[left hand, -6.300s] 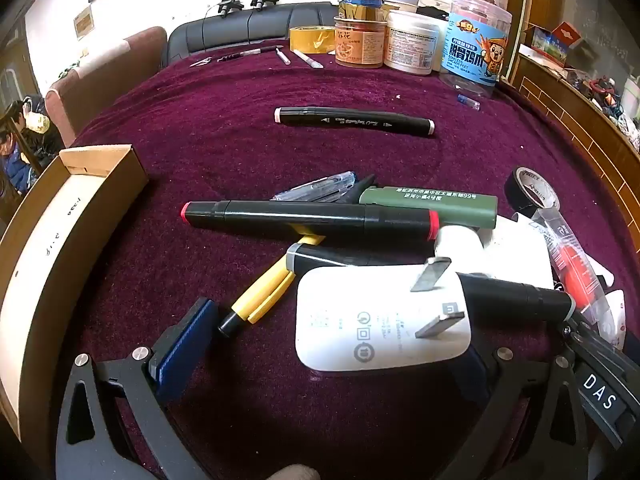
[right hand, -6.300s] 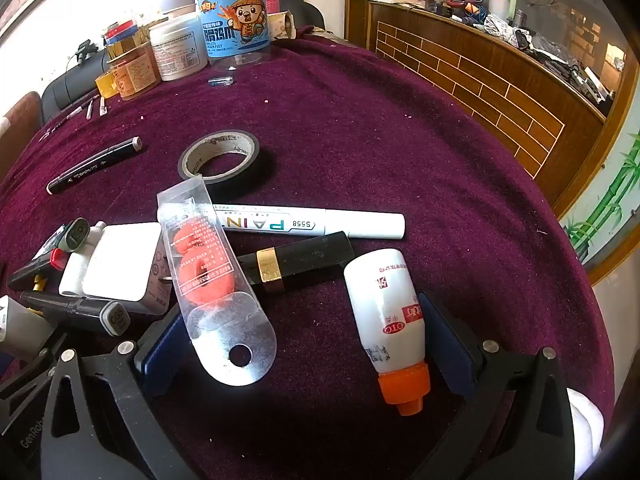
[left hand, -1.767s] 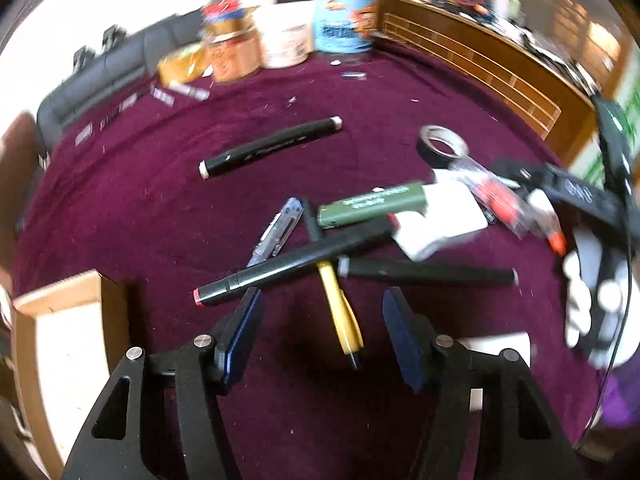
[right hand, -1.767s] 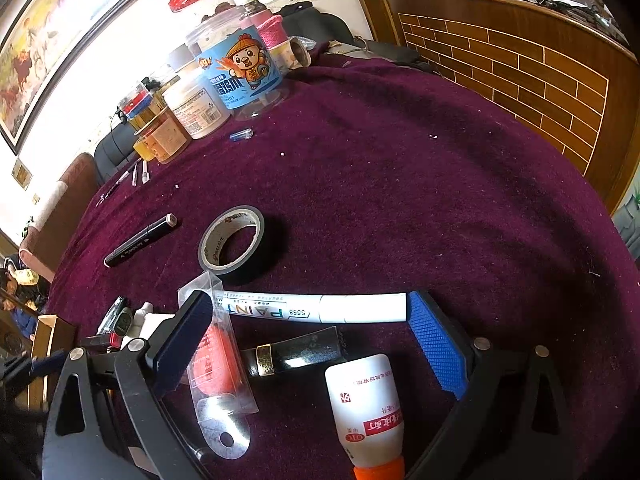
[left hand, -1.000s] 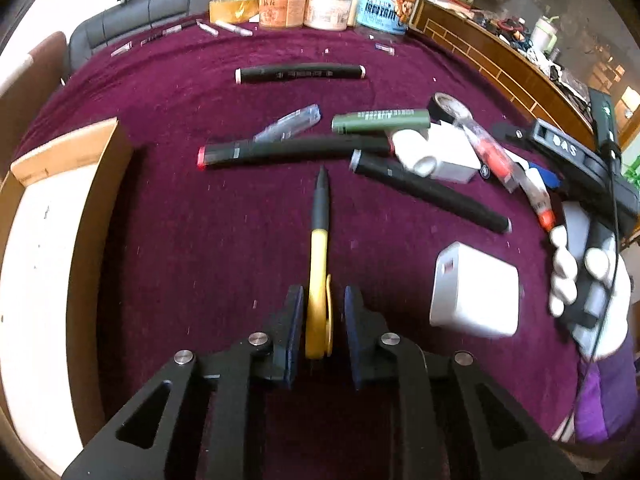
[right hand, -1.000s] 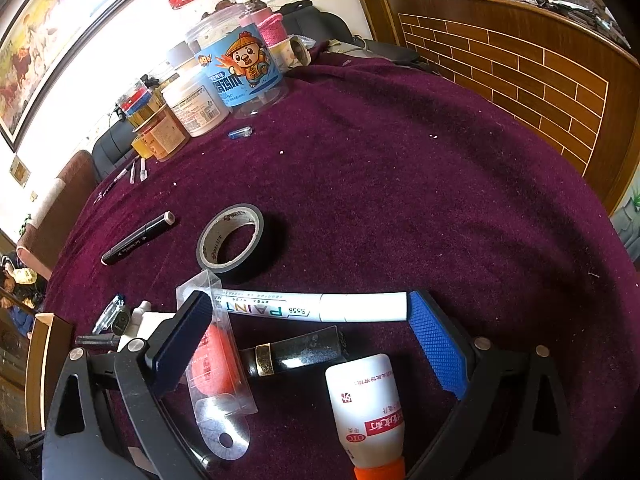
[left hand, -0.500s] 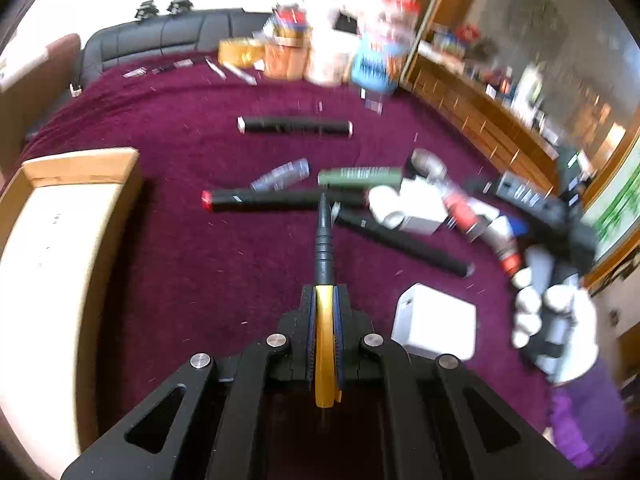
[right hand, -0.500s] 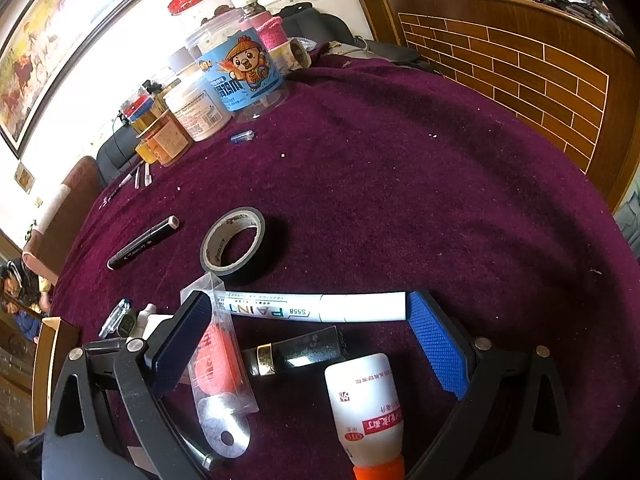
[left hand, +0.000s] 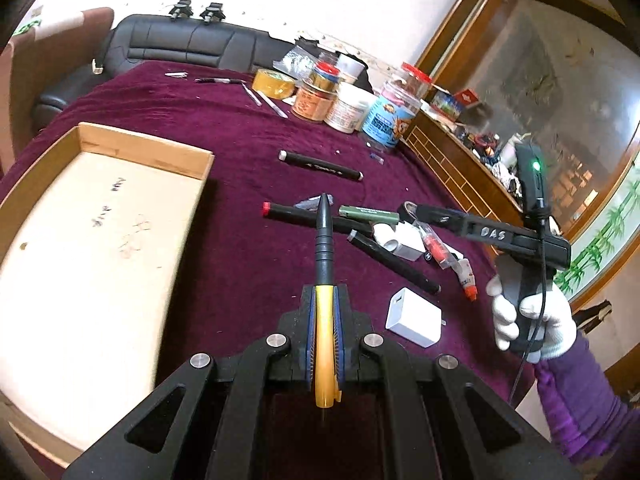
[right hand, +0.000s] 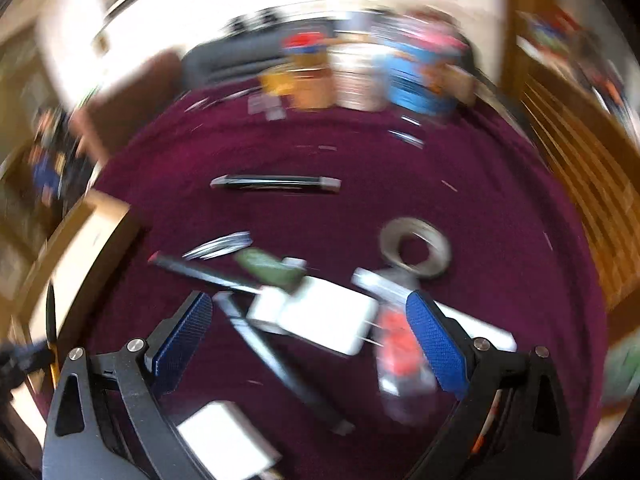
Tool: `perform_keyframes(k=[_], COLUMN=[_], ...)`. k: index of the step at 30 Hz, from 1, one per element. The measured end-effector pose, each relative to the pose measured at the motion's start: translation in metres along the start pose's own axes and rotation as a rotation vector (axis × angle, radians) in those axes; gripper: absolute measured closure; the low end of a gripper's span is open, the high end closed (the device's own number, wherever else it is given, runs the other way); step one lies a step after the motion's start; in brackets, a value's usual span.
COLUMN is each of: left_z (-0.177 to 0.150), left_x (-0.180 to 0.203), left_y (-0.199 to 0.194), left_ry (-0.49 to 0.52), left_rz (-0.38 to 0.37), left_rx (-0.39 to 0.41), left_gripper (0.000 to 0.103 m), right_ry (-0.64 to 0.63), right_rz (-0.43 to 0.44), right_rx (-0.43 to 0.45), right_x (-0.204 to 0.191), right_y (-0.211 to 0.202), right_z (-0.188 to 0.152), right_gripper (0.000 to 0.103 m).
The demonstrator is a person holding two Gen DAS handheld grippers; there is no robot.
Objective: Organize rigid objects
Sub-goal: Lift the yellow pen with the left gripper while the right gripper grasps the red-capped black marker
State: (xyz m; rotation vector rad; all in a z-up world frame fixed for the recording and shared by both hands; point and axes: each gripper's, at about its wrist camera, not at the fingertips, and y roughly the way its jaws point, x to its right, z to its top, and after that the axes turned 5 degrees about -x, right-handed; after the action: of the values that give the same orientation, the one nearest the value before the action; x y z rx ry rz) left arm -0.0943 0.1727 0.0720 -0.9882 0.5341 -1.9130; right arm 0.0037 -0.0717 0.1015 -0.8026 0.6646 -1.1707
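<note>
Above the cloth, left gripper point(left hand: 323, 334) tilts down, clamping yellow pen point(left hand: 324, 320).

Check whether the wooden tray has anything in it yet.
Empty: the wooden tray shows only bare floor with scribbles; the yellow pen sits clamped in the left gripper.

black sofa point(left hand: 192, 46), brick-pattern counter point(left hand: 452, 160)

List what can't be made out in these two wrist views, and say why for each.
- Right wrist view: motion blur smears everything; labels on the jars and objects between the open right gripper pads are unreadable.
- Left wrist view: the yellow pen clamped in the left gripper has its barrel sides hidden by the pads.
- Left wrist view: the wooden tray is cut off by the left edge.
- Left wrist view: handwriting inside the tray is too small.
</note>
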Motion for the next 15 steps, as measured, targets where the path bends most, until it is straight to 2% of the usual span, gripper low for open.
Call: perform_keyframes(k=[2,4,10,11,12,13,15], left_z=[-0.001,-0.001,-0.004,-0.004,-0.004,-0.004,-0.002], left_x=[-0.009,-0.019,-0.050,-0.056,-0.062,-0.067,-0.078], left_y=[-0.010,-0.019,-0.038,-0.041,-0.044,-0.046,-0.047], left_ry=[-0.013,-0.029,-0.073,-0.080,-0.086,-0.092,-0.112], left_rz=[0.005,0.008,0.014,0.016,0.016,0.017,0.022], left_rx=[0.021,0.037,0.063,0.066,0.070,0.073,0.079], left_gripper=[0.097,0.097,0.097,0.097,0.097,0.097,0.097], right_ry=[-0.140,-0.256,-0.425,-0.435,-0.425,-0.403,-0.360], right_rz=[0.039,0.033,-0.042,-0.025,0.006,0.037,0.089], right_rx=[-0.033,-0.063,-0.227,-0.229,-0.237,-0.261,-0.288], right_x=[-0.035,-0.065,-0.095,-0.093,-0.089,-0.085,-0.080], right_y=[0.010,0.028,0.098,0.102,0.103,0.105,0.108], right_z=[0.008,0.012,0.017,0.019,0.022,0.027,0.031], right_gripper=[0.005,0.008,0.045,0.049,0.068,0.071,0.089])
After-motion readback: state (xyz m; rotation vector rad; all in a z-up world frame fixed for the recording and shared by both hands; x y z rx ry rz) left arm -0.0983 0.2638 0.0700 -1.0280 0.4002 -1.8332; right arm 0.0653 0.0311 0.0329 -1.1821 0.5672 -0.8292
